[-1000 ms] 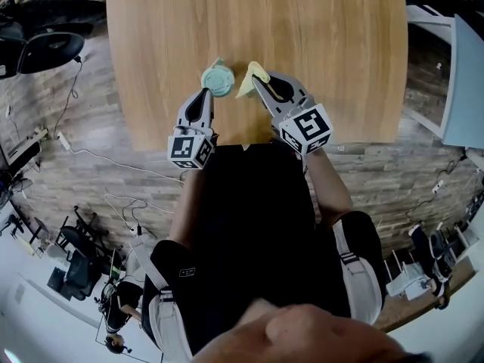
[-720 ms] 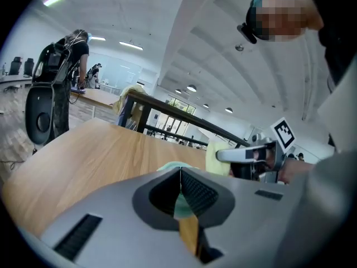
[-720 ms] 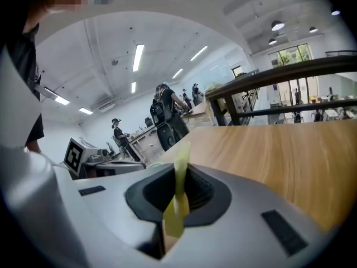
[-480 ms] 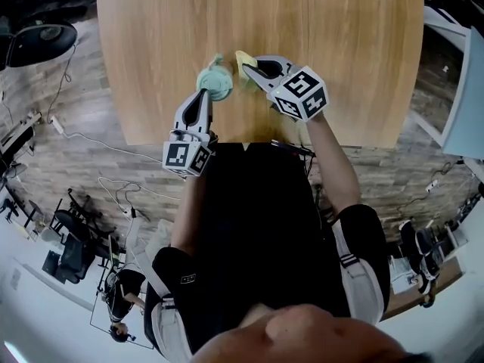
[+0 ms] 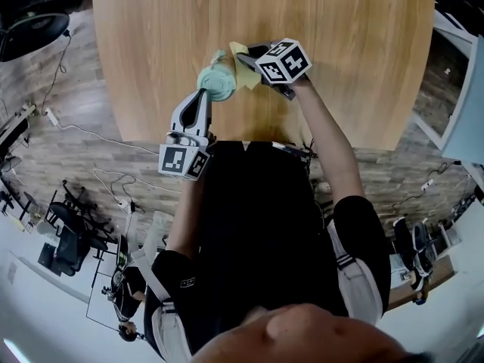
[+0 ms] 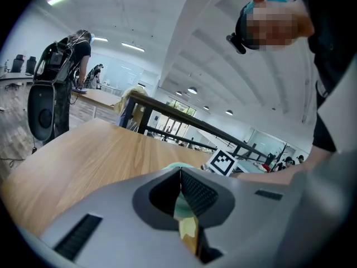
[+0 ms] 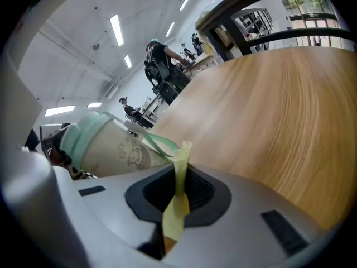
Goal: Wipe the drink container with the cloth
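A pale drink container [image 5: 215, 82] with a mint-green lid stands near the front edge of the wooden table [image 5: 340, 36]. My left gripper [image 5: 204, 94] reaches its near side and is shut on it; mint green shows between the jaws [image 6: 181, 205]. My right gripper [image 5: 246, 57] is shut on a yellow cloth [image 5: 243, 72], which lies against the container's right side. In the right gripper view the cloth [image 7: 179, 172] stands up between the shut jaws [image 7: 179, 190], and the container [image 7: 111, 147] with its green strap is just beyond, to the left.
The table's front edge [image 5: 249, 138] runs just below the left gripper. Office chairs [image 5: 30, 36] and cables [image 5: 83, 131] are on the floor to the left. A person with a backpack [image 6: 61, 77] stands far off beyond the table.
My right gripper has carried the yellow cloth forward and left, up to the container's right side. The left gripper has stayed at the container.
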Demonstrator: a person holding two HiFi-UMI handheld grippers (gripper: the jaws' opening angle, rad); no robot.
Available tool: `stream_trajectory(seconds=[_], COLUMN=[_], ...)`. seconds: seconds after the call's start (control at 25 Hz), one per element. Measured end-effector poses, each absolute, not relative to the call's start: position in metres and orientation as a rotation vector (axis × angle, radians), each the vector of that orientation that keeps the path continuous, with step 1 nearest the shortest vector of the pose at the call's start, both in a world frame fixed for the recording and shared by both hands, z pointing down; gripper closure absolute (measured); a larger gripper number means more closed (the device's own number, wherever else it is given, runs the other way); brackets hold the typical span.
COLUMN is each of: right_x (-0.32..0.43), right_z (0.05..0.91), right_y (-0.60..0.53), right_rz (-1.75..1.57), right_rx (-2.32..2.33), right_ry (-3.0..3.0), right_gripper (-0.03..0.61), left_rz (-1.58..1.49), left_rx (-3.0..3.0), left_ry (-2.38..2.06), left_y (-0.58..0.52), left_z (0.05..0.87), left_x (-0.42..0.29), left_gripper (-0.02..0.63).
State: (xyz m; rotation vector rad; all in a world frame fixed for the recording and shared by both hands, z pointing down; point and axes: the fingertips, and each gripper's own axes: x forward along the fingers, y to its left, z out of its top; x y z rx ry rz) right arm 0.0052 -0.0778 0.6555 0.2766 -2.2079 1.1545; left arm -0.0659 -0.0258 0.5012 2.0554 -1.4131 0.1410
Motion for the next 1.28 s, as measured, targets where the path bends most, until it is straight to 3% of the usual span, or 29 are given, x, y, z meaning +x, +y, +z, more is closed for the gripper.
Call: stream_trajectory(seconds=[0.68, 0.84, 1.28], right_x=[-0.017, -0.021, -0.017], right_z=[0.687, 0.665, 0.574], right_y=[-0.063, -0.057, -0.052], right_rz=[1.106, 1.104, 0.685], right_rx=[0.016, -0.074, -0.360], right_ry=[-2.045, -2.108, -2.275], right_gripper=[0.535, 0.535, 0.535], left_rz=[0.080, 0.060, 0.057], left_rx=[2.027, 2.024, 2.033], left_ry=[-1.406, -1.406, -1.414], left_y=[-0.031, -0.031, -0.032], left_z=[0.500, 0.499, 0.499], left_x=[-0.073, -0.074, -0.073], left_gripper=[0.591, 0.591, 0.591])
